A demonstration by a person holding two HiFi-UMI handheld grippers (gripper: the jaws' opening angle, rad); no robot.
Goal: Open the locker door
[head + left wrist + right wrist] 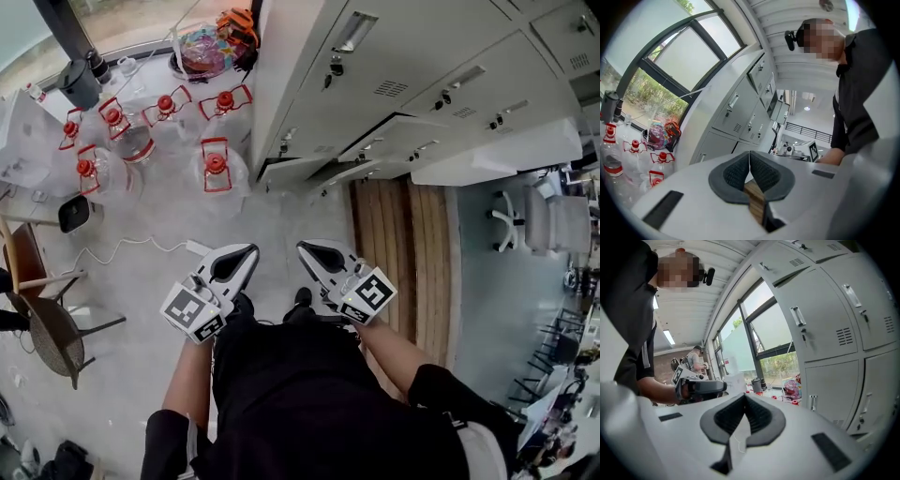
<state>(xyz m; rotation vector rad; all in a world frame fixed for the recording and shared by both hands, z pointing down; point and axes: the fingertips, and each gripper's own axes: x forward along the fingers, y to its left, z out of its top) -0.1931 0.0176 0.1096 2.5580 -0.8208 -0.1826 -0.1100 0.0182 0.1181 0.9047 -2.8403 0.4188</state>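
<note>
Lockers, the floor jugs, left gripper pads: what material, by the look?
lockers: likely painted sheet steel; flat pale-grey matte panels, punched louvre vents, small metal handles.
jugs: probably clear plastic; see-through bodies, red caps and red carry handles.
left gripper pads: dark grey, rubber-like; matte with a fine ribbed texture. Exact compound can't be told.

The head camera looks steeply down from above the person. It has the lockers [394, 84] at 1 o'clock and the left gripper [239, 258] and right gripper [314, 253] close below centre. Each gripper camera sits just behind its own jaws and faces along them. All three views share the lockers. The head and left gripper views share the water bottles [216, 164], at 10 o'clock from above.
</note>
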